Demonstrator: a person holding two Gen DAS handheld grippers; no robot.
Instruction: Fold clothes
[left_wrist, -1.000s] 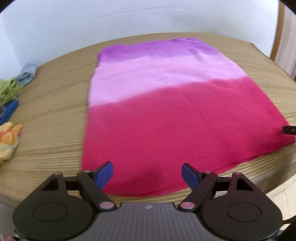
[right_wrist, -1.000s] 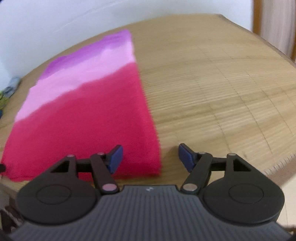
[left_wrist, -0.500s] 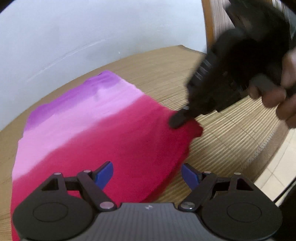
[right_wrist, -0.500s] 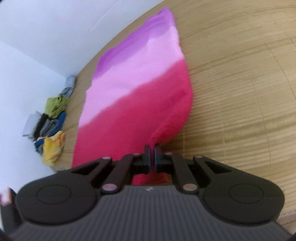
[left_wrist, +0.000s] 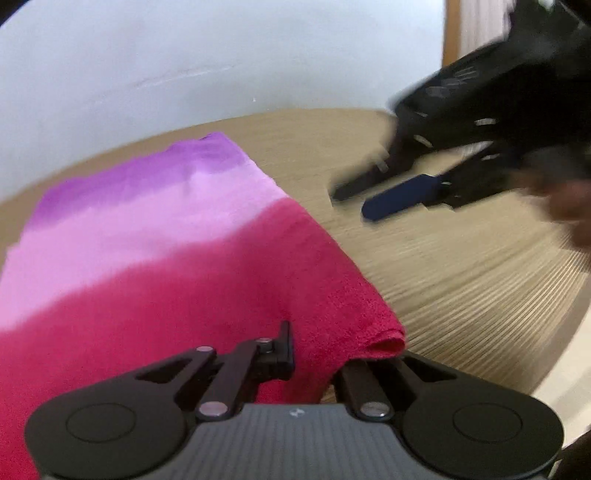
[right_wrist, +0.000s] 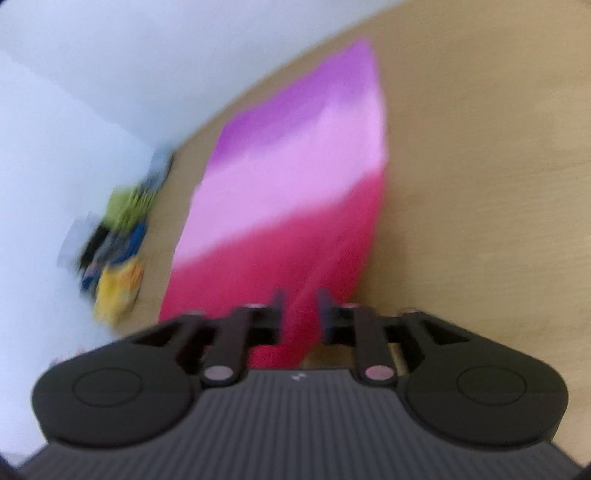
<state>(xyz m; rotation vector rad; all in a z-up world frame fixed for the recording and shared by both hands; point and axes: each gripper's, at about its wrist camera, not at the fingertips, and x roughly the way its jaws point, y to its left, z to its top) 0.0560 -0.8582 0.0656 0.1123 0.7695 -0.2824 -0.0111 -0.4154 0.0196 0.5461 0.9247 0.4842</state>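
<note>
A cloth (left_wrist: 155, 280) banded purple, light pink and red lies on a wooden table (left_wrist: 461, 295). My left gripper (left_wrist: 317, 343) is shut on its near right red corner, which folds over the right finger and hides it. In the left wrist view my right gripper (left_wrist: 351, 205) hangs above bare table to the right of the cloth, its jaws opening with nothing between them. The right wrist view is blurred: the right gripper (right_wrist: 300, 299) has its fingers apart, and the cloth (right_wrist: 295, 192) lies beyond them.
A pile of green, blue and yellow clothes (right_wrist: 118, 236) sits on the table (right_wrist: 480, 184) by the white wall, left of the cloth. A hand (left_wrist: 569, 210) holds the right gripper. The table's rounded edge runs close on the right.
Half a second ago the right gripper pinched the cloth's red corner. It has since let go, opened and pulled off to the right. My left gripper has shut on that corner.
</note>
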